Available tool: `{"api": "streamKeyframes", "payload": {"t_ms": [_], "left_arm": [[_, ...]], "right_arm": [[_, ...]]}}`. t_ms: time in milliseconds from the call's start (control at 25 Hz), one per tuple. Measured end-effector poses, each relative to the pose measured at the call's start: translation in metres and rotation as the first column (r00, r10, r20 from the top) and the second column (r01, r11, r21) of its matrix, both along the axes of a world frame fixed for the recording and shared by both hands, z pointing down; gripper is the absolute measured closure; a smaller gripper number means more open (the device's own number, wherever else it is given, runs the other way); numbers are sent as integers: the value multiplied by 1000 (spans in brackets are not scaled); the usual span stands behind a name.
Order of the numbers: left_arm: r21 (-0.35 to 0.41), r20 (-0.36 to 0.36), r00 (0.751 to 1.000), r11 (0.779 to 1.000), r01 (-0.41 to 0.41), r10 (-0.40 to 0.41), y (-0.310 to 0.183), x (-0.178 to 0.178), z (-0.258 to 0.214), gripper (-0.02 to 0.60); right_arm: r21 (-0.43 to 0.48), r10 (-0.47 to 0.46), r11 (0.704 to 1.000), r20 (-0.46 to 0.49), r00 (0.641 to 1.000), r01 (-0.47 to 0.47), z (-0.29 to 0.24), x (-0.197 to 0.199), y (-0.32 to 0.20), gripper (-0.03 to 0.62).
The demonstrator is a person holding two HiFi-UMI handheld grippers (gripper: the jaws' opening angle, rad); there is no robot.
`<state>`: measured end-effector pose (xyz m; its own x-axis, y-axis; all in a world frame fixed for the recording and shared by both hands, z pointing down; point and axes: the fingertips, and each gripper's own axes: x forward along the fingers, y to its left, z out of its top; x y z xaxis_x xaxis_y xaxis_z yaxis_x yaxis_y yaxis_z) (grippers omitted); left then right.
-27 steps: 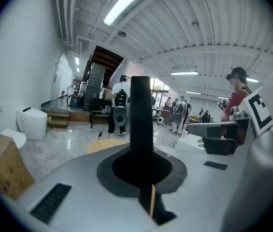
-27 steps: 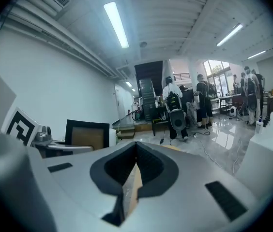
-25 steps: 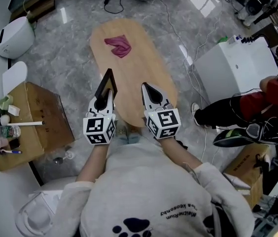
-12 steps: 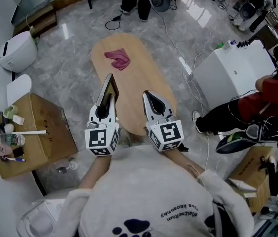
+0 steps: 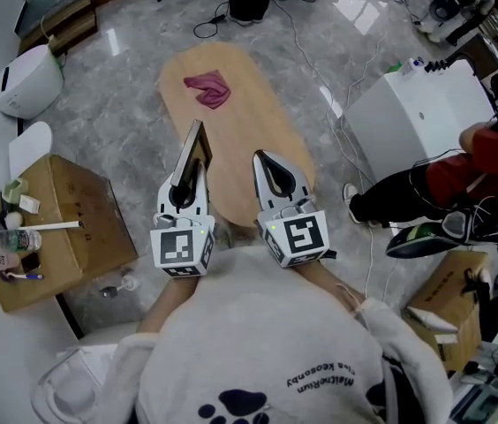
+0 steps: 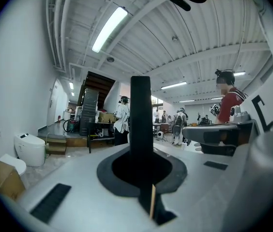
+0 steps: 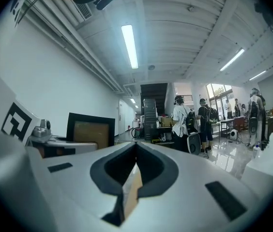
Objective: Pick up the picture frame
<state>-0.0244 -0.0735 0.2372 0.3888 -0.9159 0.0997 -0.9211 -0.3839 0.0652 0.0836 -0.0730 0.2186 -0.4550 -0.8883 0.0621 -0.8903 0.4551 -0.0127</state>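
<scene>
The picture frame [image 5: 192,151] has a black rim and a brown panel. It stands upright and edge-on between the jaws of my left gripper [image 5: 187,184], held above the near end of the oval wooden table [image 5: 253,113]. In the left gripper view the frame [image 6: 140,111] is a black vertical bar, with the left gripper [image 6: 141,151] shut on it. My right gripper [image 5: 269,170] is alongside to the right, shut and empty. From the right gripper [image 7: 135,154] view, the frame [image 7: 91,132] shows at the left.
A pink cloth [image 5: 207,88] lies at the table's far end. A cardboard box [image 5: 72,228] with bottles stands at the left and a white cabinet [image 5: 412,117] at the right. A seated person in red [image 5: 461,179] is beside the cabinet, with cables on the floor.
Both grippers have risen side by side, and the frame has gone up with the left one, higher above the table's near end.
</scene>
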Motion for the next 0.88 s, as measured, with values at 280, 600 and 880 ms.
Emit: {"api": "streamKeyframes", "payload": {"t_ms": [280,600,880], "left_arm": [[14,14,1000,1000,-5,5,4,1,-3,565],[2,15,1000,1000,-8,8,-1,0,2,565],[-3,16,1000,1000,-7,7,-2,-1,2,565]], "right_arm": [[5,11,1000,-34,999,-11,2,-2,3,586],[-14,6,1000,-14,1000,-7,6,-4,-4,586],[-19,-9,1000,-12,1000,9,5,-8,-8,586]]}}
